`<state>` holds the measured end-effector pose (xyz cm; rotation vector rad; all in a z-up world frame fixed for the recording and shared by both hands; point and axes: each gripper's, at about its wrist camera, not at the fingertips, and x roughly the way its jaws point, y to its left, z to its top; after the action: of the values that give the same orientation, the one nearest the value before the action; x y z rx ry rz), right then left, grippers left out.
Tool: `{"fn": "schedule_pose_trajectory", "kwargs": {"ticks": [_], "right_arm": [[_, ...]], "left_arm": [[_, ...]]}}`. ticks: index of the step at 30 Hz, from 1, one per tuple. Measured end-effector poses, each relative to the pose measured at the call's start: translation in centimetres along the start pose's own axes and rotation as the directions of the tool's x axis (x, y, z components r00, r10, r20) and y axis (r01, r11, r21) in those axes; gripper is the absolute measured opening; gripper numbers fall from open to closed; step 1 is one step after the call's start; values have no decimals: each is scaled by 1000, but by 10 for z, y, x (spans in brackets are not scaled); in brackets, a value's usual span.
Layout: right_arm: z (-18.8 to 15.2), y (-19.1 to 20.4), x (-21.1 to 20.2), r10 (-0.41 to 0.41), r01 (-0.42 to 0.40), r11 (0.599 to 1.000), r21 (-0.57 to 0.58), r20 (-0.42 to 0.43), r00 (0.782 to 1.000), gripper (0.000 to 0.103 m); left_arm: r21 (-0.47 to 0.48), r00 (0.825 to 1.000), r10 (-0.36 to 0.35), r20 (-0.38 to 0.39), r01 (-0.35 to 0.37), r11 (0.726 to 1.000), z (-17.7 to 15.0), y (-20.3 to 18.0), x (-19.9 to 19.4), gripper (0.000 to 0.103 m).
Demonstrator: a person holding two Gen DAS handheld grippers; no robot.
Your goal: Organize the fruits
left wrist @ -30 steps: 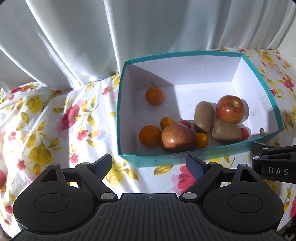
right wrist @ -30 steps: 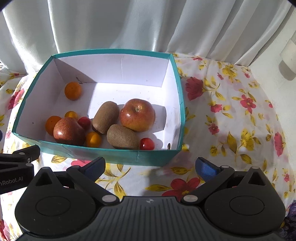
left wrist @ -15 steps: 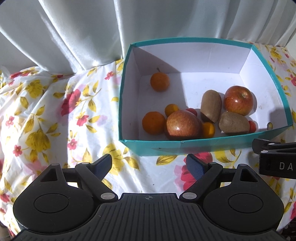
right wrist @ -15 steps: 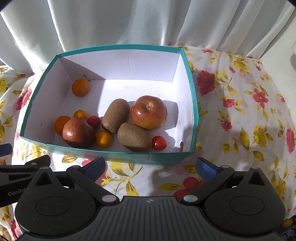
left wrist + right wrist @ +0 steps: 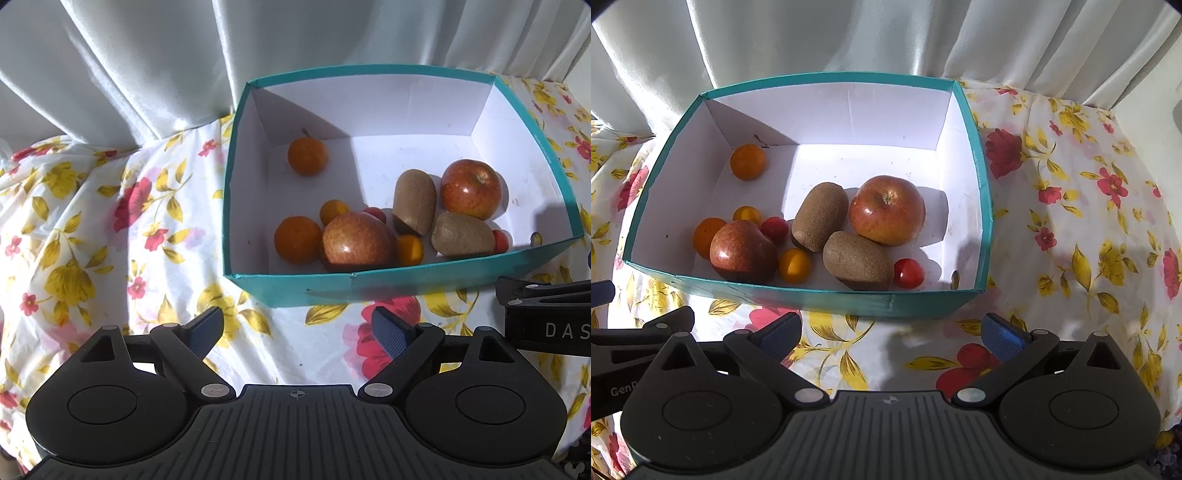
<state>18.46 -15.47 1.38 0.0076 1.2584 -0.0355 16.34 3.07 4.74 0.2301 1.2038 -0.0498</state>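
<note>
- Current state: all visible fruit lies inside the teal cardboard box (image 5: 798,293), which sits on a floral tablecloth (image 5: 1071,229) in front of a white curtain (image 5: 849,33).
- Contents, near half of the box: 2 apples, 2 kiwis, 2 mandarins, 2 cherry tomatoes and 2 small yellow-orange fruits (kind cannot be told).
- The near-left apple (image 5: 742,249) touches the near mandarin (image 5: 705,236). The far-right apple (image 5: 886,210) touches both the upright kiwi (image 5: 820,216) and the near kiwi (image 5: 858,260).
- The far mandarin (image 5: 748,161) lies alone near the far-left corner, well apart from the cluster.
- Step in hand, as judged: both tools hang just outside the near wall, so this reads as either a pause before the next pick or the end of the sort.
- If a pick follows, descend from above over the near wall. Do not drag across the rim, as the box is light card and may slide or fold.
- Take an outlying fruit first, such as the near-right cherry tomato (image 5: 908,273). Close gently, since the round skins can roll or bruise.
- Left gripper (image 5: 297,326): jaws wide apart, nothing between them, pointed steeply down at the cloth near the box's near-left side.
- Right gripper (image 5: 892,334): jaws also wide apart and empty, same steep downward tilt, at the near-right side.
- The 2 tools sit side by side, close but apart.
</note>
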Motion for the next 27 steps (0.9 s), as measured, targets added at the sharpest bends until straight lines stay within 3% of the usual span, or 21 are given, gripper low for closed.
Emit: {"fn": "schedule_pose_trajectory", "kwargs": {"ticks": [27], "right_arm": [[-5,3,1,-13,13,1000,-10,-9,1000,103]], "left_arm": [[5,1000,7,-7,-7,1000,-4,0,2,91]]}}
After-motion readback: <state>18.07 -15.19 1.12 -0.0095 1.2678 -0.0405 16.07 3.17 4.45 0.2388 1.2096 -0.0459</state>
